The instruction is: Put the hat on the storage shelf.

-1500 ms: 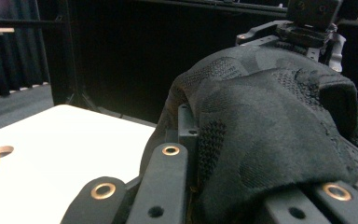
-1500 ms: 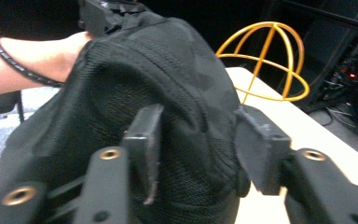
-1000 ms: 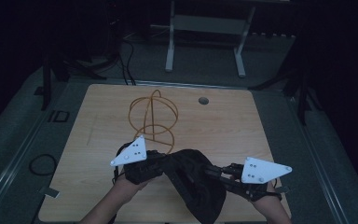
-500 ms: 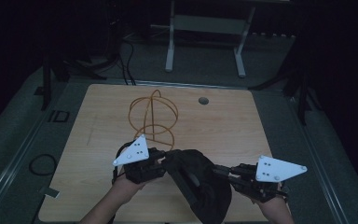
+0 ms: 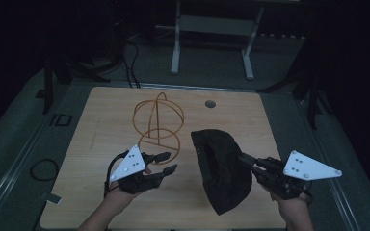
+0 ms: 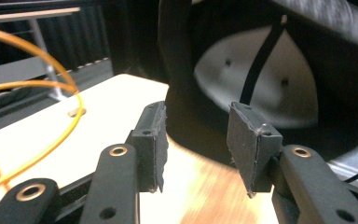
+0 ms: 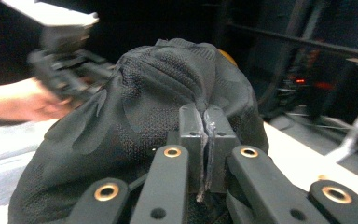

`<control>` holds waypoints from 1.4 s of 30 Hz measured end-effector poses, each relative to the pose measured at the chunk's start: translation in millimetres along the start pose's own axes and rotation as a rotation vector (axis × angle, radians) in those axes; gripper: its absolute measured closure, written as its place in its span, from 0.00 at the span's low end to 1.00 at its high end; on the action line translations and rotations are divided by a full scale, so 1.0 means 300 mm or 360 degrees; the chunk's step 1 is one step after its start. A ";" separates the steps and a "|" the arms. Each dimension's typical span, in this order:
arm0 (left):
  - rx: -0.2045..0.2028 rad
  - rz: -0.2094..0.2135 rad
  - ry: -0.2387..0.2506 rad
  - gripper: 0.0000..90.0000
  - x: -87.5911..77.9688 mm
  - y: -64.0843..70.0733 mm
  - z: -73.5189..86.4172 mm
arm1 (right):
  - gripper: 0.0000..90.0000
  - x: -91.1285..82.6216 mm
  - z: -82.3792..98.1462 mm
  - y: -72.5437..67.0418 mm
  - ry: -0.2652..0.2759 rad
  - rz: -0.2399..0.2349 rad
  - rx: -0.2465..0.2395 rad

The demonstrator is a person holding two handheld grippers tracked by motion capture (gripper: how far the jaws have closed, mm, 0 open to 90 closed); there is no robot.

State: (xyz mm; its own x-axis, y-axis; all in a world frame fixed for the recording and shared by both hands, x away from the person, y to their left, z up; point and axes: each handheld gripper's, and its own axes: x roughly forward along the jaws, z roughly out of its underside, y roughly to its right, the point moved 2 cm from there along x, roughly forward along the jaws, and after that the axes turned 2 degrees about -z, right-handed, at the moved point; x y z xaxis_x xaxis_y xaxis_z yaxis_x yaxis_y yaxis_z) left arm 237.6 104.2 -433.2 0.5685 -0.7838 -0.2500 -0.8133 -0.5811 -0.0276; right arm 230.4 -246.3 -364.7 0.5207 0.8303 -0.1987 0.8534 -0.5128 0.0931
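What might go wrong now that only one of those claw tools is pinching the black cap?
The right gripper pinches just a thin fold of the black mesh cap, so the cloth could slip out and drop onto the wooden table. The left gripper, its jaws just opened with nothing between them, sits near the orange wire stand and might knock it.

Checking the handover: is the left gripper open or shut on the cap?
Open. The left gripper has just been opening; its pads stand apart, nothing between them, short of the black cap.
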 end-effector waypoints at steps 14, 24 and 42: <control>-0.0020 -0.0171 -0.0068 0.64 -0.099 -0.037 0.131 | 0.98 0.035 -0.114 0.087 0.0129 0.0239 -0.0045; -0.0124 -0.0290 -0.0115 0.53 -0.182 -0.073 0.259 | 0.98 0.172 -0.254 0.139 0.0144 0.0278 -0.0091; -0.0320 -0.0585 -0.0105 0.03 -0.288 -0.129 0.433 | 0.98 0.491 -0.325 0.119 -0.0036 0.0174 -0.0137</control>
State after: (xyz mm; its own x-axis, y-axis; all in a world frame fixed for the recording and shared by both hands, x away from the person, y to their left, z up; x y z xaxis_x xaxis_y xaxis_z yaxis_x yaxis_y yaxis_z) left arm 204.0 222.8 -536.1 0.8018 -0.5046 -0.3201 -0.5140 -0.8556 0.0613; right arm 340.1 -121.0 -295.6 0.6106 0.7651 -0.2045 0.7912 -0.5783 0.1988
